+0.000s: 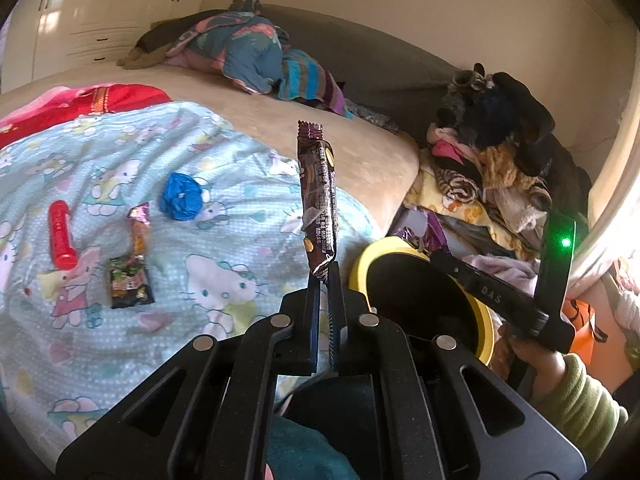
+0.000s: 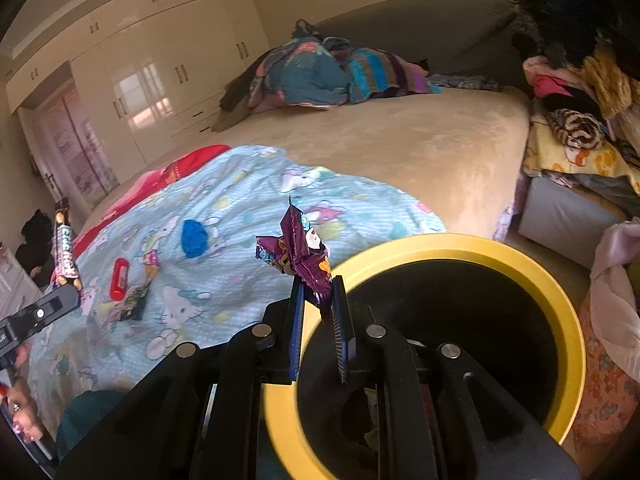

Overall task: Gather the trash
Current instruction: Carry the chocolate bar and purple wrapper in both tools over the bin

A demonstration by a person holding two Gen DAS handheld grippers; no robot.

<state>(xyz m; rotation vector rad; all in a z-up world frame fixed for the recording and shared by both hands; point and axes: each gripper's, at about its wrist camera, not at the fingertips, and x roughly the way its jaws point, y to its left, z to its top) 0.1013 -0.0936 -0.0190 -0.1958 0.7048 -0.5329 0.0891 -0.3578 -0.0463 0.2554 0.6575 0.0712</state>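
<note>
Right wrist view: both tongs (image 2: 318, 296) (image 1: 325, 280) clamp wrappers beside the yellow bin (image 2: 560, 280), seemingly near-empty; four bits (image 1: 130, 280) remain on the bed.

You cannot see the bottom of the yellow-rimmed bin (image 2: 560, 304): its inside is dark, and your right gripper (image 2: 318, 304) covers the near part. On the left wrist view, your right gripper's arm crosses the bin's rim. The print on the brown wrapper (image 1: 320, 196) is too small to read. The small dark packet (image 1: 130, 282) on the cartoon sheet (image 1: 208, 280) stays unidentifiable.
</note>
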